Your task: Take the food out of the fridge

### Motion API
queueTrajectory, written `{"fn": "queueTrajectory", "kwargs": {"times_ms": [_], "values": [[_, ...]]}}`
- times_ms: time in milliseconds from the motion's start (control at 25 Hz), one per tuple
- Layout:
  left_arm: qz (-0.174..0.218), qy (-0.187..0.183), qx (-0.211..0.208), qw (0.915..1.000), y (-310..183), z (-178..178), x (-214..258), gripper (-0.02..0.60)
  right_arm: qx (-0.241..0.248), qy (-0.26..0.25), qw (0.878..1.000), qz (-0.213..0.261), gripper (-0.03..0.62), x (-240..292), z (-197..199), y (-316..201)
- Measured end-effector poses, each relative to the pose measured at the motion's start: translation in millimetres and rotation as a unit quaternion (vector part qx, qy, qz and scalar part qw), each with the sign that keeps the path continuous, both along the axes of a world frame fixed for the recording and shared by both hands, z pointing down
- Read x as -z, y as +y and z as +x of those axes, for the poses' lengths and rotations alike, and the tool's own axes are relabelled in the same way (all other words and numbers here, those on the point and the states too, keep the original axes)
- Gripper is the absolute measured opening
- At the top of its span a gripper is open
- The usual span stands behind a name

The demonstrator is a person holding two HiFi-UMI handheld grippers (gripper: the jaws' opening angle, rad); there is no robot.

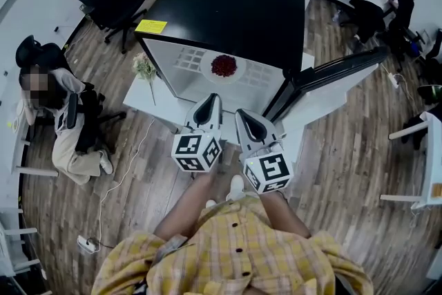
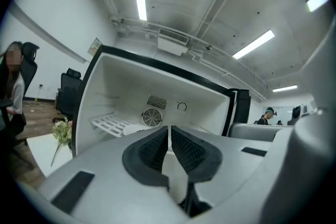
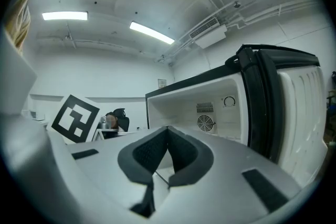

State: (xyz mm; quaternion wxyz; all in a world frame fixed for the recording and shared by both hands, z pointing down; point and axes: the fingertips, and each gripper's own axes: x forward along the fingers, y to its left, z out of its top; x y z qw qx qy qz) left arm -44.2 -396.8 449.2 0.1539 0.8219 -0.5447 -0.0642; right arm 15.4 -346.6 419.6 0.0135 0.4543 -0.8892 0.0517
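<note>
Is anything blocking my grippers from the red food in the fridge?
Nothing visible. The fridge door stands open at the right; the red food lies straight beyond the left gripper and right gripper.
</note>
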Motion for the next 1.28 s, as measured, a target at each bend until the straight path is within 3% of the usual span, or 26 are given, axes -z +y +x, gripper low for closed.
{"fn": "queueTrajectory", "kwargs": {"times_ms": [200,440,560,760,960,1280], "values": [[-0.060,0.108,0.000,0.9923,-26.8,-6.0,-30.2,0.086,0.003,0.004,1.000,-0.002,0.006,-6.8,-1.1,-17.3],[-0.113,0.261,0.003,0.9587,-48.9,-13.5,-51.2,0.091,0.018,0.000,1.000,-0.010,0.006,-13.3,-7.2,-28.9],[-0.143,0.321,-0.013,0.9360,-59.5,-8.4,-59.7,0.089,0.019,0.001,1.000,-0.010,0.006,-13.0,-7.6,-34.7],[-0.184,0.431,-0.004,0.8832,-72.6,-9.8,-81.2,0.086,0.021,0.005,1.000,-0.010,0.006,-14.9,-5.7,-42.9],[-0.200,0.484,0.015,0.8516,-84.1,-11.3,-95.1,0.084,0.018,0.003,1.000,-0.008,0.006,-15.0,-1.3,-48.4],[-0.203,0.532,0.038,0.8214,-96.5,-14.1,-93.8,0.037,0.008,0.006,1.000,-0.008,0.006,-14.3,9.2,-51.9]]}}
